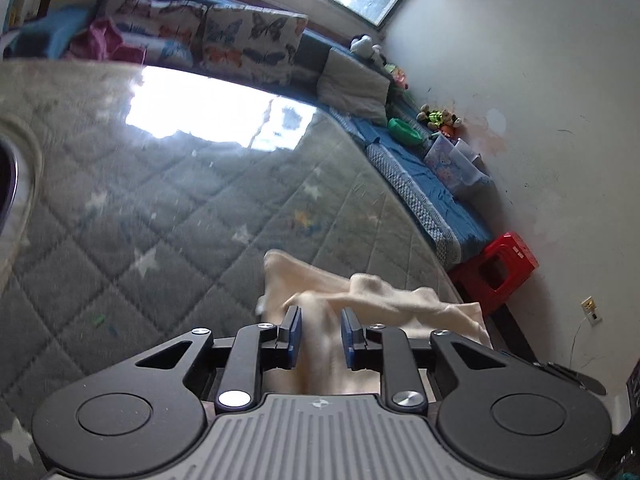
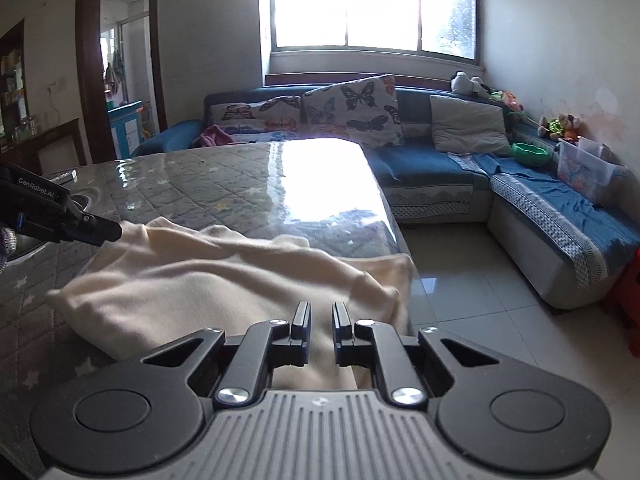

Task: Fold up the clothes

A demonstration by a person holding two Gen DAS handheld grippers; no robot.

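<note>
Cream garment (image 2: 208,280) rumpled on counter (image 2: 224,184), near its right front corner. Left tool (image 1: 320,336) fingers apart, fabric between them, no clamp. Right tool (image 2: 321,326) fingers slightly apart over garment's near edge. Blue sofa (image 2: 436,172) behind counter.

We see a garment (image 2: 224,276) lying on the near end of the table (image 2: 248,176), its right edge hanging over the table's side. Behind and to the right of the table runs a corner sofa (image 2: 432,168), with pillows (image 2: 352,110) along its back. A window (image 2: 372,4) sits above the sofa, and a doorway (image 2: 124,48) opens at the left.
</note>
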